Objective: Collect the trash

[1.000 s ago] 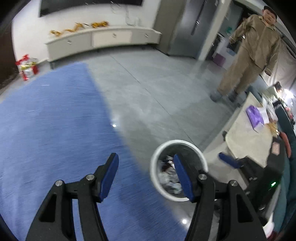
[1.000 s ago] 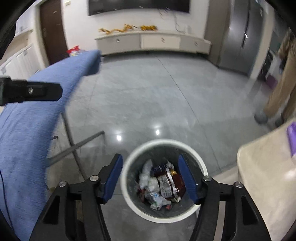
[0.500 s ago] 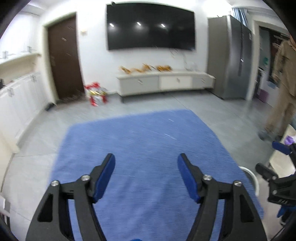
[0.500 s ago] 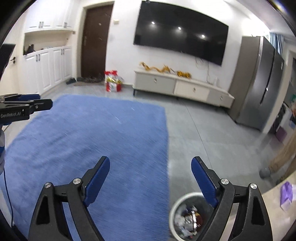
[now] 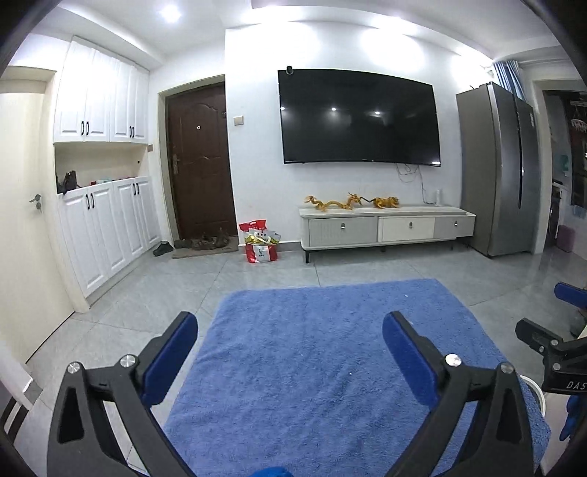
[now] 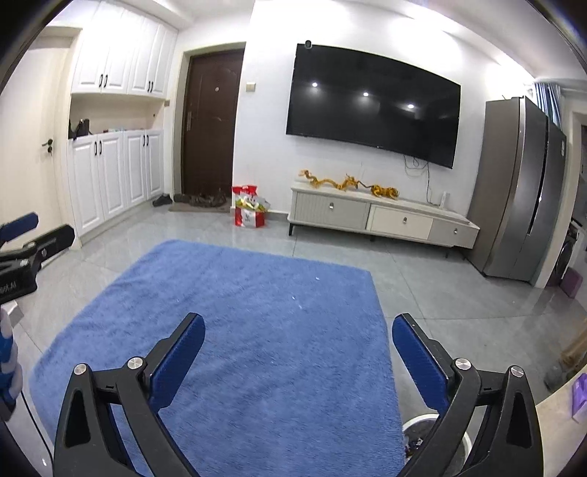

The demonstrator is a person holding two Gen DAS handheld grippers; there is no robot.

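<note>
Grippers, left gripper (image 5: 290, 328) and right gripper (image 6: 298, 332), having just been opened wide, are being held empty above the blue rug (image 6: 227, 315); remaining trash is best being scanned for there.

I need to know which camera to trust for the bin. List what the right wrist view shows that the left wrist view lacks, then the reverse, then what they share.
Only the right wrist view: trash inside the white bin, a purple box on a beige table. Only the left wrist view: a ceiling light. Both: the blue rug, TV, red bag, grey fridge, and both grippers, left and right, open and empty.
</note>
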